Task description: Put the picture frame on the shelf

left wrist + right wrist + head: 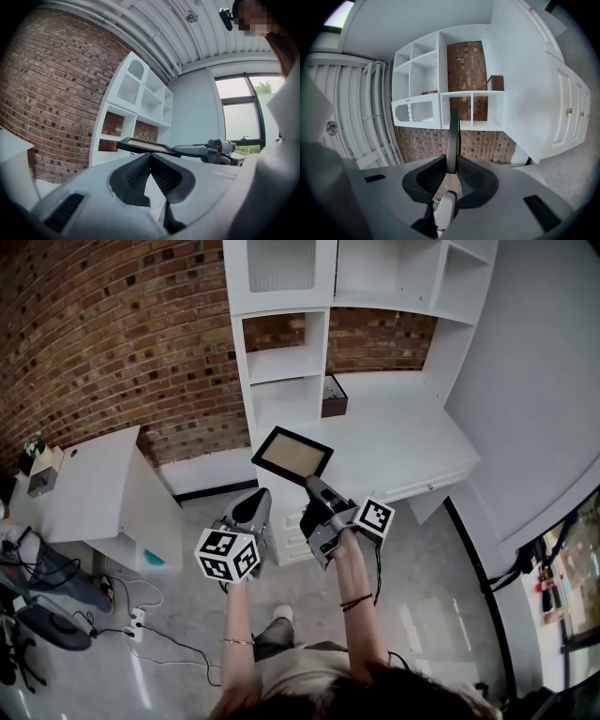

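Head view shows the right hand-held gripper [312, 484] clamped on an edge of the picture frame [292, 454], in the air short of the shelf [286, 363], placing not yet done, while the left hand-held gripper [256, 502] is closed, empty.

Left gripper [259, 495] fingers closed, empty; right gripper [311, 484] fingers clamp the picture frame [292, 454].

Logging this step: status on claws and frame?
Left claw shut, empty. Right claw shut on edge of black rectangular picture frame, held short of white shelf unit. Small dark brown box on desk top beside lower cubby.
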Tool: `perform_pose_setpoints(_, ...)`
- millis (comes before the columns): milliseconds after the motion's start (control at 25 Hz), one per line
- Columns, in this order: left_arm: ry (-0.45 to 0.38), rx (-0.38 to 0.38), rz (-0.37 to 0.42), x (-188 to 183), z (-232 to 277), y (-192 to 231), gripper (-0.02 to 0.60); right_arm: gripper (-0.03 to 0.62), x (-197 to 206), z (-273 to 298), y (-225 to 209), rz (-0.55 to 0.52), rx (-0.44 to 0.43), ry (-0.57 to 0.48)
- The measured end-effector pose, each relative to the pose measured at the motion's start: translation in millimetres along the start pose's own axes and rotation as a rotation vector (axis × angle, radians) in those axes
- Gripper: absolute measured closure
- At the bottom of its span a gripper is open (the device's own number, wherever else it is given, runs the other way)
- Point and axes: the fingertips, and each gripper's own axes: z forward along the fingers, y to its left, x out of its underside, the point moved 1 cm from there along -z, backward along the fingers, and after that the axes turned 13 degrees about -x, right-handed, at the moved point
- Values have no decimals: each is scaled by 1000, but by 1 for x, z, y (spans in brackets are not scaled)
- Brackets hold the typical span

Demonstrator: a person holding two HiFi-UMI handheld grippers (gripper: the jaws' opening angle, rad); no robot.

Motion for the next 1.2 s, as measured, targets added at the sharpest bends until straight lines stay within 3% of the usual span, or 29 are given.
perform_pose_setpoints(1200,38,103,-27,-6,167,96,571,523,-76,125,-87,2,40,-100)
